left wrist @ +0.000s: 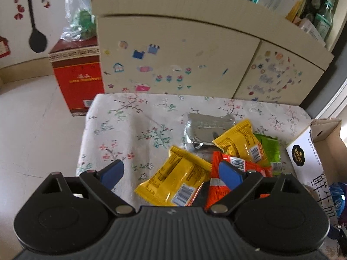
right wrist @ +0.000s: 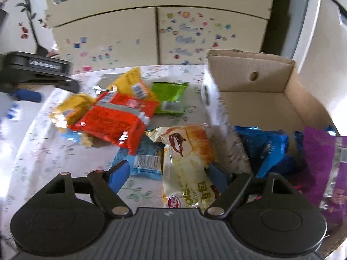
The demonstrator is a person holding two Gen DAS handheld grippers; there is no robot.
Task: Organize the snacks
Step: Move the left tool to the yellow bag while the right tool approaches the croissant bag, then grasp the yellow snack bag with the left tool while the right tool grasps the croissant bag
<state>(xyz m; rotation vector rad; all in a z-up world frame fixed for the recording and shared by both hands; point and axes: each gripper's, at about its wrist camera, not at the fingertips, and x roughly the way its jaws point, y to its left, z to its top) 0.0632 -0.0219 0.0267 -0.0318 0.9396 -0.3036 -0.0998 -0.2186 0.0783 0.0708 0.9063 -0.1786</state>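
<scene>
My cardboard box (right wrist: 260, 91), right of frame, holds blue packets (right wrist: 266, 149) and seemingly a purple packet (right wrist: 318, 162); my left gripper (left wrist: 171, 173) and right gripper (right wrist: 169, 173) gape wide, gripping nothing.

Snack packets (right wrist: 117, 119) lie heaped on the table (right wrist: 43, 151), left of the cardboard box (right wrist: 260, 99).

White box (left wrist: 308, 166) side: large black characters, "鲜牛" legible. Bread packet (right wrist: 188, 173): Korean print, not legible. Barcodes unreadable.
</scene>
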